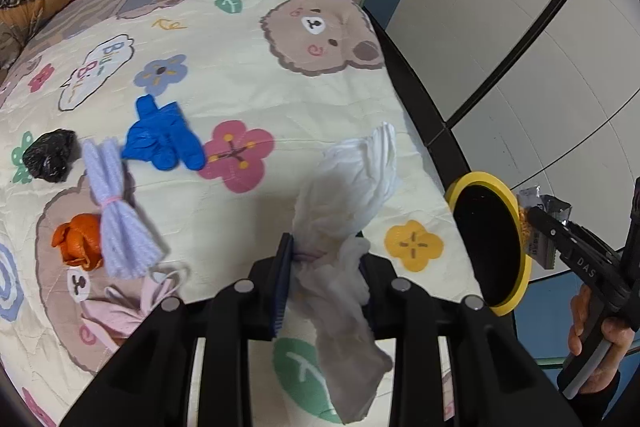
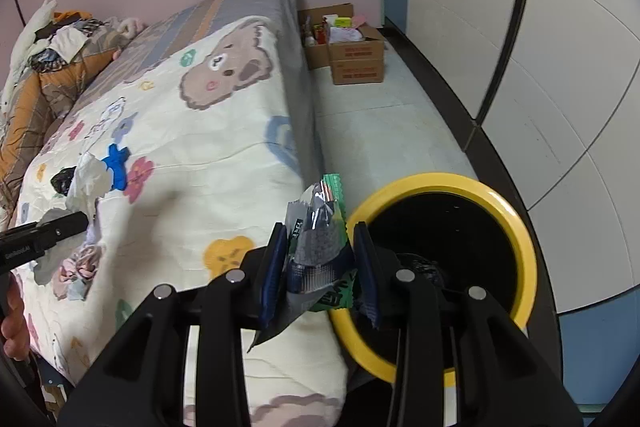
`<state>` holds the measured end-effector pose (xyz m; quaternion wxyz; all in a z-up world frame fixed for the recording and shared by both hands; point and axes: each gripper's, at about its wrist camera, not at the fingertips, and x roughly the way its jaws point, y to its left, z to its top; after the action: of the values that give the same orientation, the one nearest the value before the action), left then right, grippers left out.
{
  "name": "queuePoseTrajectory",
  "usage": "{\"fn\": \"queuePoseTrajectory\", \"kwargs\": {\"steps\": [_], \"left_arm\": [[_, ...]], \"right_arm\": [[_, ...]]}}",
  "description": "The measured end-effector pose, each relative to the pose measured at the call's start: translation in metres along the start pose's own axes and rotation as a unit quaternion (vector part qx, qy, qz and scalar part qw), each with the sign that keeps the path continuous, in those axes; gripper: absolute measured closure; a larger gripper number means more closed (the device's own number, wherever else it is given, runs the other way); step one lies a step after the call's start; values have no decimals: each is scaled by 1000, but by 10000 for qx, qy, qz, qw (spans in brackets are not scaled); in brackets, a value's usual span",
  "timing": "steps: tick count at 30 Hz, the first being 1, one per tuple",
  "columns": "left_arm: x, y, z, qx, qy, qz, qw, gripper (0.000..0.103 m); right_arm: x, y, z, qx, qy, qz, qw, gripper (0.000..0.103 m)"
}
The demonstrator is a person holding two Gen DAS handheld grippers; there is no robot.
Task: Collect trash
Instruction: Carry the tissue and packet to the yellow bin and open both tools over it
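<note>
Snack wrapper: clamped upright in right gripper jaws, just short of yellow-rimmed bin beside bed edge; bin nearer this hand | Tissue wad: held in left gripper jaws over bed | Wrapper print unreadable; quilt reads "Biu-Biu".

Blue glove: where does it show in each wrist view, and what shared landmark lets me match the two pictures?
Left wrist view: the blue glove lies on the bed quilt, left of centre, just left of the pink flower print.
Right wrist view: the same glove is small, at middle left, partly behind the white tissue.
Shared landmark: the pink flower print beside the glove; the yellow-rimmed bin also shows in both.
</note>
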<state>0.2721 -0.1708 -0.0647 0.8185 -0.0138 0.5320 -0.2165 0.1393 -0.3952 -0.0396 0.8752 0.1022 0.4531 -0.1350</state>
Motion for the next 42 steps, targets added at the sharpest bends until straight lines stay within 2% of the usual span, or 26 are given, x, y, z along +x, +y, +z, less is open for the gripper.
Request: {"fn": "queuePoseTrajectory", "kwargs": {"steps": [22, 42], "left_arm": [[38, -121, 18, 849, 246, -498, 9948, 76], [90, -203, 6, 1395, 650, -589, 9863, 76]], "right_arm": [[6, -82, 4, 550, 54, -320, 9980, 69], [41, -137, 0, 893, 220, -350, 9951, 67]]}}
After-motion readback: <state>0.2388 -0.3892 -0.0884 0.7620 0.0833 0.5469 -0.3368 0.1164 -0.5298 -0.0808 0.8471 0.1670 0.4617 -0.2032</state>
